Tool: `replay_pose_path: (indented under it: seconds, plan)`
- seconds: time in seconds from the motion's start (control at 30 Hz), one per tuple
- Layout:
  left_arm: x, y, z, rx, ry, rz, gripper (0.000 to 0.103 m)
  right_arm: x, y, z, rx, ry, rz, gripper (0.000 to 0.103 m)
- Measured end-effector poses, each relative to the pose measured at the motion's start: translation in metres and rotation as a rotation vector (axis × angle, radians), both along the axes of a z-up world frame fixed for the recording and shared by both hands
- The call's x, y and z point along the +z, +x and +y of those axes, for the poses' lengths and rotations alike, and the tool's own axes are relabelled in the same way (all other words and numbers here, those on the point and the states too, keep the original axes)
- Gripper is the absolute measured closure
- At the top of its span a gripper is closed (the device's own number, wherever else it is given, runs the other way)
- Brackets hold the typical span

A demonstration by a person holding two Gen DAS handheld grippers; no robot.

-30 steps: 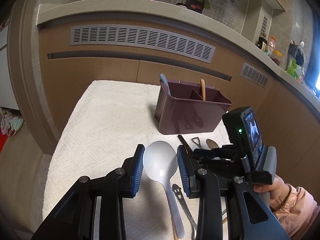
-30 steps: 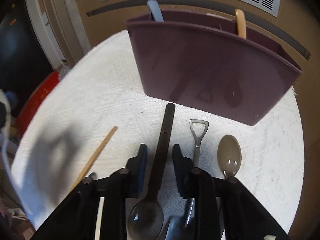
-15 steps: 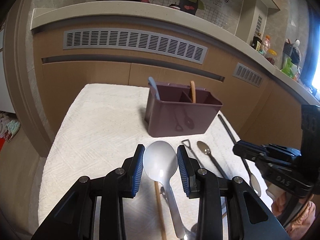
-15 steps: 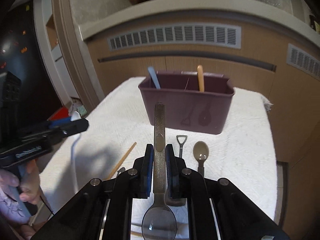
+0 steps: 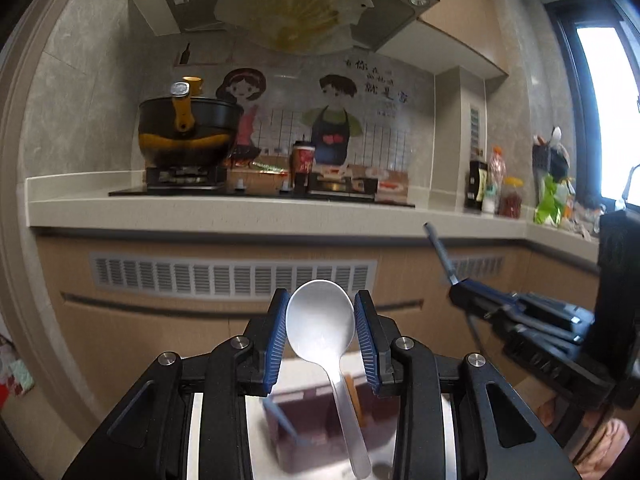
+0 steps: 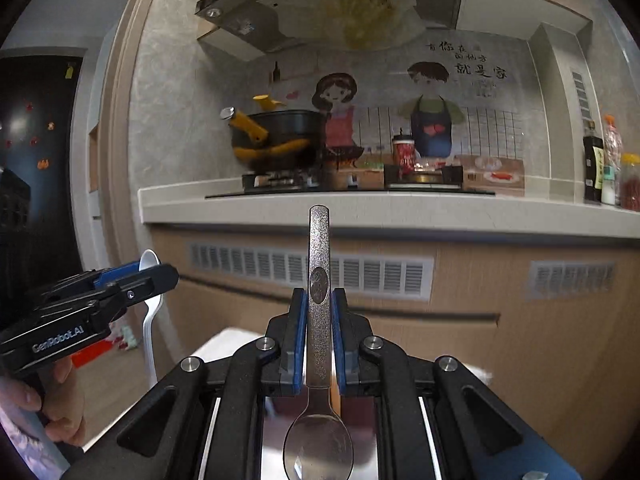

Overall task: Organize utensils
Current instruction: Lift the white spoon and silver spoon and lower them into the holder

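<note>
Down at the bottom of the left wrist view, a strip of the white surface [image 5: 256, 440] peeks out between the black arms, blurred. Sitting right on it is the maroon utensil holder [image 5: 320, 432], its rim facing up, with a blue handle [image 5: 282, 420] poking out on its left side and a tan handle [image 5: 354, 396] standing nearer the middle. Over in the right wrist view, only a pale corner of that surface [image 6: 224, 344] shows.
</note>
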State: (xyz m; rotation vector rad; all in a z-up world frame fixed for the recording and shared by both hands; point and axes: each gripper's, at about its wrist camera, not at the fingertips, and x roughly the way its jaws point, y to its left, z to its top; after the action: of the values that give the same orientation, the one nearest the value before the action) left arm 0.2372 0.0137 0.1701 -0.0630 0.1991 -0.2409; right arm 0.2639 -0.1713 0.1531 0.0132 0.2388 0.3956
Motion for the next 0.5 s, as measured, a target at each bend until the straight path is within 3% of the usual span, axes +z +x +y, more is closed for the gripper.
replay_pose_path:
  seconds: [0.2,0.5]
  plan:
    - [-0.017,0.062,0.002,0.010,-0.027,0.042,0.069,-0.026,0.053,0.011,-0.015,-0.012,0.056,0.092]
    - [-0.080,0.122,-0.008,0.031,-0.038,0.158,0.069,-0.091,0.112,0.019,-0.025,-0.048,0.171,0.092]
